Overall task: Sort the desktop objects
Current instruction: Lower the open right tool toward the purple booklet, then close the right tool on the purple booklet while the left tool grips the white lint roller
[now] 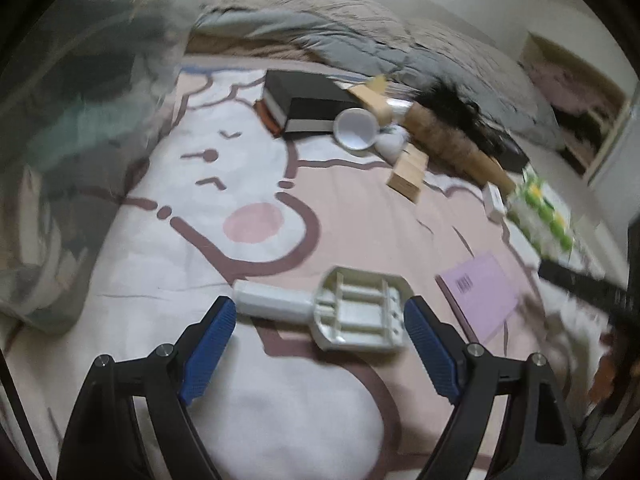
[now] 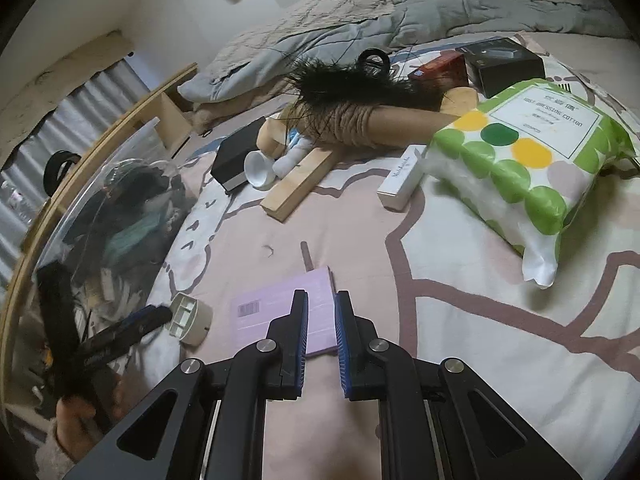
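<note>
A white plastic hand tool (image 1: 352, 312) with a ribbed head and a short handle lies on the pink-and-white cartoon sheet (image 1: 256, 184). My left gripper (image 1: 319, 304) hangs just over it, jaws wide open, a blue pad on either side of the tool and touching neither. To the right lies a lilac booklet (image 1: 480, 292) with a barcode. In the right wrist view my right gripper (image 2: 321, 295) is shut, nothing between its pads, above the near edge of the lilac booklet (image 2: 276, 312). The white tool (image 2: 188, 318) shows at the left.
At the back lie a black box (image 1: 308, 100), a white cup (image 1: 354, 128), wooden blocks (image 1: 408, 172), a rope-wrapped tube (image 2: 384, 124) and a black feather duster (image 2: 348, 80). A green-dotted cotton pack (image 2: 520, 156) and slim white box (image 2: 402, 182) are right. A clear bag (image 2: 112, 208) stands left.
</note>
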